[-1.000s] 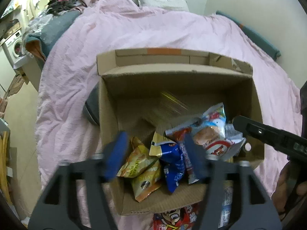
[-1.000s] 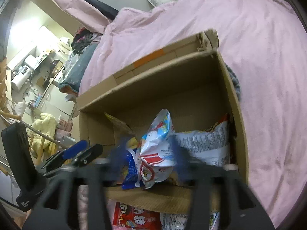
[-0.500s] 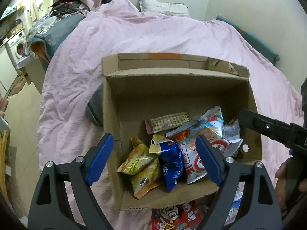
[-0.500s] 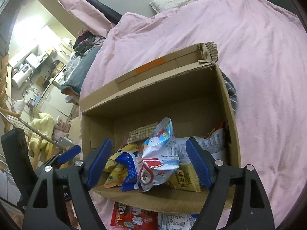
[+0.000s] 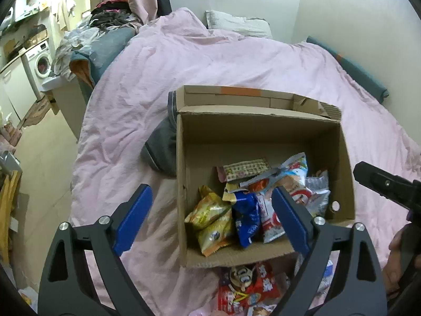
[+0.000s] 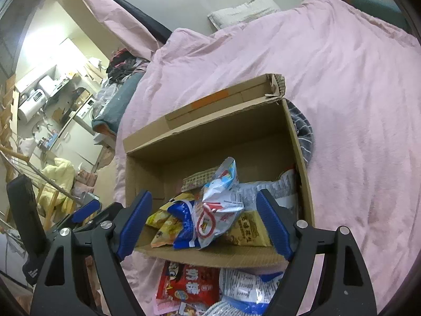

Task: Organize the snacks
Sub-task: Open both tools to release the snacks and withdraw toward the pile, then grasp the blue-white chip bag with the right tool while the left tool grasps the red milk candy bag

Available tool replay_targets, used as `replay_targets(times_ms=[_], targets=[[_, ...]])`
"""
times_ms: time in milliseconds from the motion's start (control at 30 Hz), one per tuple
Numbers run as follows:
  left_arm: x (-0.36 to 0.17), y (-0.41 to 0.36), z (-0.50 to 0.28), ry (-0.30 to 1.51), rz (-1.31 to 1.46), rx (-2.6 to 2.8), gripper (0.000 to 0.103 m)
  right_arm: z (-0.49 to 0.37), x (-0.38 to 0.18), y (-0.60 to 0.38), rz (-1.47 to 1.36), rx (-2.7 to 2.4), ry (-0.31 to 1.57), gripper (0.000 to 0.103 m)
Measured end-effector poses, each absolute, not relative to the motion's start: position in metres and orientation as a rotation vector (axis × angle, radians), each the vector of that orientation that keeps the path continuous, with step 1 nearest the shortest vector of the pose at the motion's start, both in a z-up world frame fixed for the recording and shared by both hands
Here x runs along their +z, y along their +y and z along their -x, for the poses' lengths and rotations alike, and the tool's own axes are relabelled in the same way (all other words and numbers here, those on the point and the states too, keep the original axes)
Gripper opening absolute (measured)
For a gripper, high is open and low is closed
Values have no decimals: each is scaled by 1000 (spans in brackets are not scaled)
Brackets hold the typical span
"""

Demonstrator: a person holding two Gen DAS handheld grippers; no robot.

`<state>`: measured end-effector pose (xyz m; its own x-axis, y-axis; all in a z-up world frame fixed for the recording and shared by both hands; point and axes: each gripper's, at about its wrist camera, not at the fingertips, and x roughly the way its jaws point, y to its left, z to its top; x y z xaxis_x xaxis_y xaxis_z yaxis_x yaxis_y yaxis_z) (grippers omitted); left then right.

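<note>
1. Brown cardboard box (image 5: 263, 131), open-topped with its flaps up, sits on the pink quilted bed (image 5: 210, 60) near the bed's near edge.
2. Inside it, a heap of snack packets: two yellow crinkly packets (image 5: 210, 216) at the left, a blue foil packet (image 5: 246, 218) beside them, a white-and-red printed packet (image 6: 215, 210) on top, and a flat checked packet (image 5: 244, 168) behind.
3. Left gripper (image 5: 210, 220) hangs over the box's near left corner, and its jaws have just been spreading; they stand wide apart with nothing pressed between the blue pads.
4. Right gripper (image 6: 202, 222) is above the near wall of the box, its jaws also just widened, gaping and clamped on nothing.
5. More packets lie on the bed outside the near wall, a red printed packet (image 6: 189, 284) among them.
6. A dark grey cloth (image 5: 160, 147) is tucked against the box's left wall.
</note>
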<state>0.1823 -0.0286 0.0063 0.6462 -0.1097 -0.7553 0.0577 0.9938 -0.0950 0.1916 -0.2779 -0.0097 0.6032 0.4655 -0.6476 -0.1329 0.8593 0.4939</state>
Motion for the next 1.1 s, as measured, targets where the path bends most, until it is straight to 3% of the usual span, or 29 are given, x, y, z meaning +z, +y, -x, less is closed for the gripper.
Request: replay_targets(times_ms=[833,1100], targets=[[5,-4,-103,899,114,-70,90,-113,-15,-284,-437,322,917,84],[-16,-2,-84,985,113,-64,90,-99,-35,-285,-389,301,989,84]])
